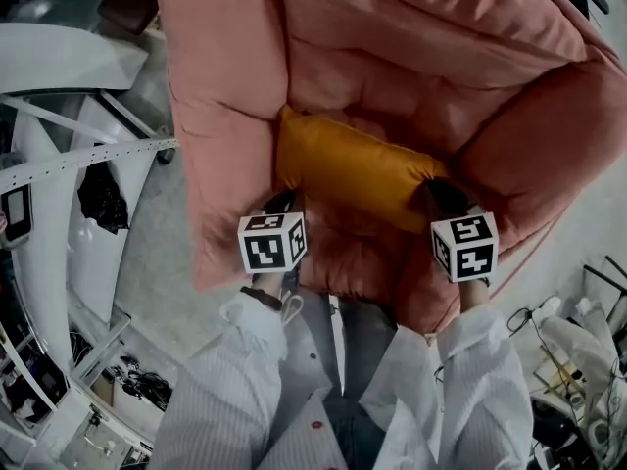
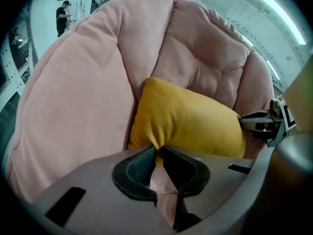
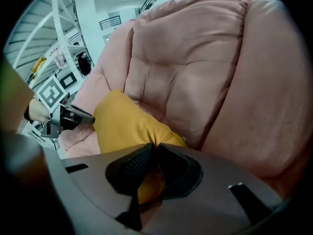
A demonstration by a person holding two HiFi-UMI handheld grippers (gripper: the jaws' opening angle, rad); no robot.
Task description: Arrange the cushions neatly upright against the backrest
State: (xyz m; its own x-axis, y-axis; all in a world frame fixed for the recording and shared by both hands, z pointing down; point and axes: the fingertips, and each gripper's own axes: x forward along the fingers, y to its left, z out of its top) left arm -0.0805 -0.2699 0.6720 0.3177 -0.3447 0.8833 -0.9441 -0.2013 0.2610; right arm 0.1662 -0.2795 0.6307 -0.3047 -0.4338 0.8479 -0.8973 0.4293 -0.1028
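A yellow cushion [image 1: 353, 169] lies across the seat of a big pink padded armchair [image 1: 392, 57], leaning on its backrest. My left gripper [image 1: 282, 204] is shut on the cushion's left end, and my right gripper [image 1: 441, 196] is shut on its right end. In the left gripper view the jaws [image 2: 159, 148] pinch a fold of the yellow cushion [image 2: 190, 121], with the right gripper [image 2: 261, 124] at its far end. In the right gripper view the jaws [image 3: 156, 146] pinch the yellow cushion [image 3: 122, 121], and the left gripper [image 3: 73, 115] shows beyond it.
White metal frames [image 1: 59, 155] stand on the floor left of the armchair. Cables and equipment [image 1: 578, 341] lie at the lower right. The armchair's puffy arms [image 1: 225, 116] rise on both sides of the seat. A person [image 2: 62, 16] stands far off.
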